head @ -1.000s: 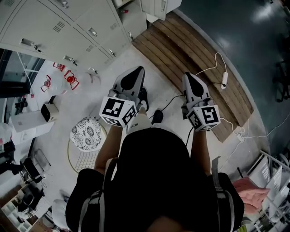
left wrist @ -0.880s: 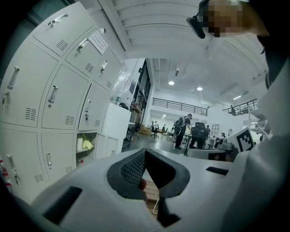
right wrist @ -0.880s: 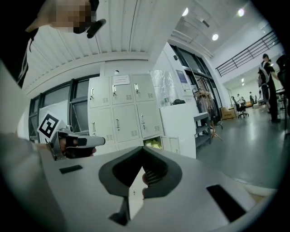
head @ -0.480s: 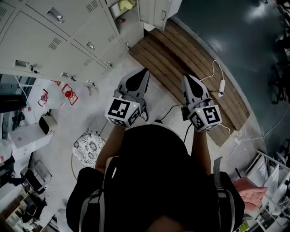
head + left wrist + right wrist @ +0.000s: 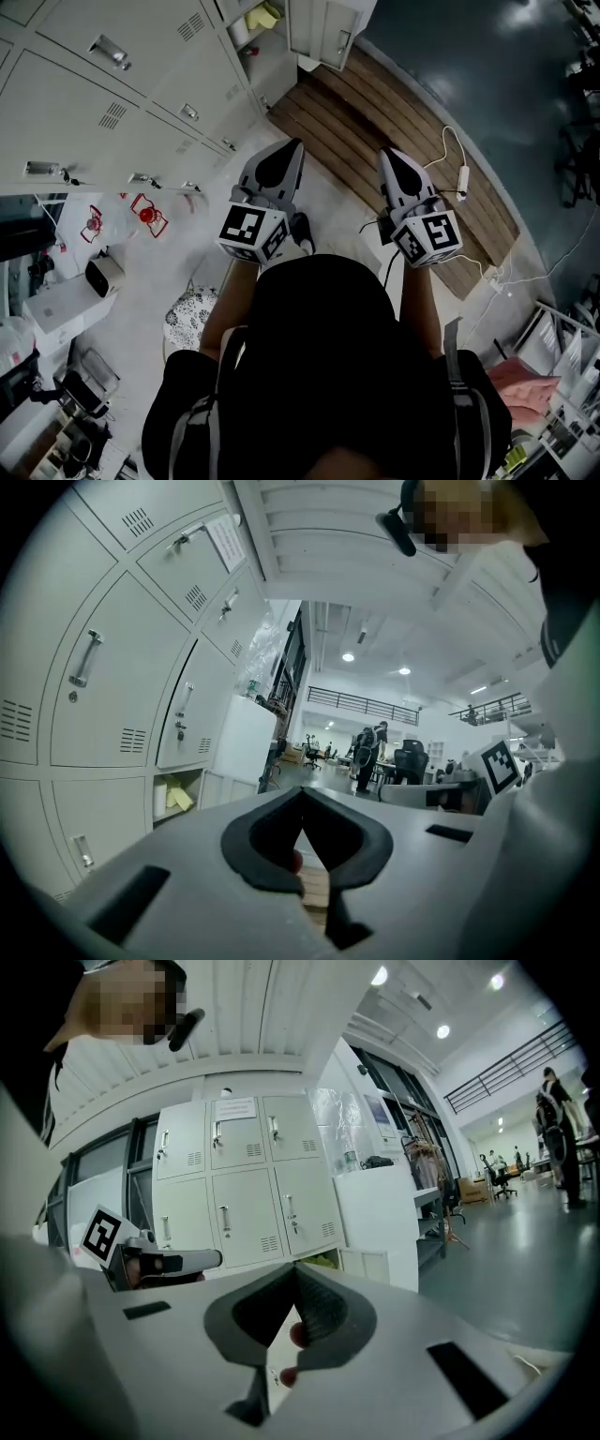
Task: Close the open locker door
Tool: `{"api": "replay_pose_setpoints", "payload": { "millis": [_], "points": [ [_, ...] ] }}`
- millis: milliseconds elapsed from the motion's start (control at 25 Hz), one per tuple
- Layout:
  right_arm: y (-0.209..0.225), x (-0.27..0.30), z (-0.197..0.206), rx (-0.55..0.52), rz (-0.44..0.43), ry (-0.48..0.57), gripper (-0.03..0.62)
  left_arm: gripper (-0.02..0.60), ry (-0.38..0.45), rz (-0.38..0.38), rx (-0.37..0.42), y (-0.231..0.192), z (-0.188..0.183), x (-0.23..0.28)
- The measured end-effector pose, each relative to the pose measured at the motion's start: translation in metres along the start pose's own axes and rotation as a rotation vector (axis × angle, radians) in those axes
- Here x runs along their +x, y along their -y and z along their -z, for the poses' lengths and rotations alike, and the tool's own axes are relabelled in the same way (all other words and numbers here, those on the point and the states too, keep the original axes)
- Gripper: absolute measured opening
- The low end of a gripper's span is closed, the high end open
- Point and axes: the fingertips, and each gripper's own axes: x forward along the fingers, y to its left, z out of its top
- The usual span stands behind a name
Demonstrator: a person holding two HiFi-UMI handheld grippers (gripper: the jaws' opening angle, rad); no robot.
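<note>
While the open locker door (image 5: 321,28) stands at twelve o'clock, the left gripper (image 5: 287,150) and right gripper (image 5: 389,157) are both squeezed shut, holding nothing.

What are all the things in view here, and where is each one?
Lockers: many, pale grey, upper left.
Open locker door: one, pale grey, top centre.
Wooden boards: one platform, brown, floor ahead.
Cable with adapter: one, white, on the boards.
Plastic bag: one, white with red print, left, below the lockers.
Round patterned object: one, black-and-white, floor at lower left.
Person's top: one, black, bottom centre.
Left gripper: one, grey, centre left, jaws shut, empty.
Right gripper: one, grey, centre right, jaws shut, empty.
</note>
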Motion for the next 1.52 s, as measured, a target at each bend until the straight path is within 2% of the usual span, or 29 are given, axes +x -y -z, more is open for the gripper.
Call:
{"api": "replay_pose_setpoints", "payload": {
  "millis": [280,680,1200,1520],
  "points": [
    [0.003,0.010,0.005,0.000,0.021,-0.021,0.003,0.017,-0.009,0.014,-0.033,-0.016,0.008,0.004],
    [0.018,0.032,0.010,-0.001,-0.007,-0.059,0.003,0.017,-0.036,0.000,-0.048,-0.031,0.015,0.026],
    [0.096,0.108,0.021,0.044,-0.039,-0.095,0.004,0.017,-0.097,-0.054,-0.006,-0.059,0.010,0.108],
    [0.154,0.166,0.026,0.053,-0.075,-0.126,0.004,0.017,-0.103,-0.112,-0.026,-0.080,0.007,0.168]
  ]
}}
